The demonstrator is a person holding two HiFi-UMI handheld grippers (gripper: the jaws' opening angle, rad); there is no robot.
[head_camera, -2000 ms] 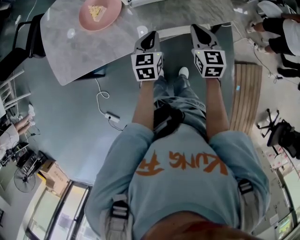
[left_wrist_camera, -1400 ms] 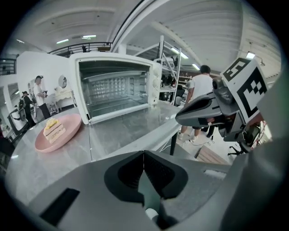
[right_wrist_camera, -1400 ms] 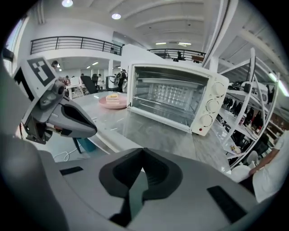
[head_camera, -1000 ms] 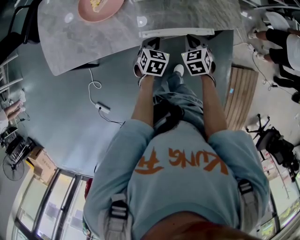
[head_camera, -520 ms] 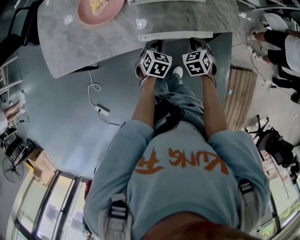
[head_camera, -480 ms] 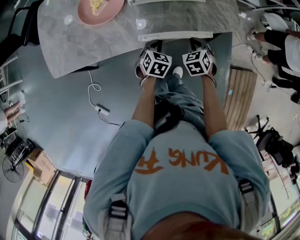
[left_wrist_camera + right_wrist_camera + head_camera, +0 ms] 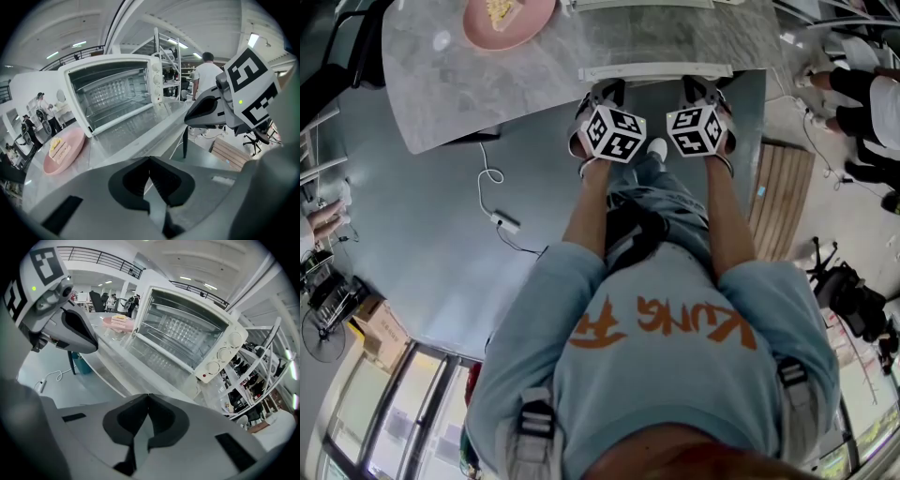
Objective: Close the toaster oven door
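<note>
The white toaster oven stands on a grey marble table. Its glass door hangs open and lies flat toward me. The door's white handle bar shows at the table edge in the head view. My left gripper and right gripper sit side by side just below that bar. Both are shut and hold nothing. Each gripper view shows the other gripper: the right gripper and the left gripper.
A pink plate with a slice of cake sits on the table left of the oven. On the floor lie a white cable with a power strip and a wooden pallet. People stand at the right.
Over two seconds both grippers tipped their marker cubes upward and drew in close under the door's handle bar. In the last half second they barely moved.
</note>
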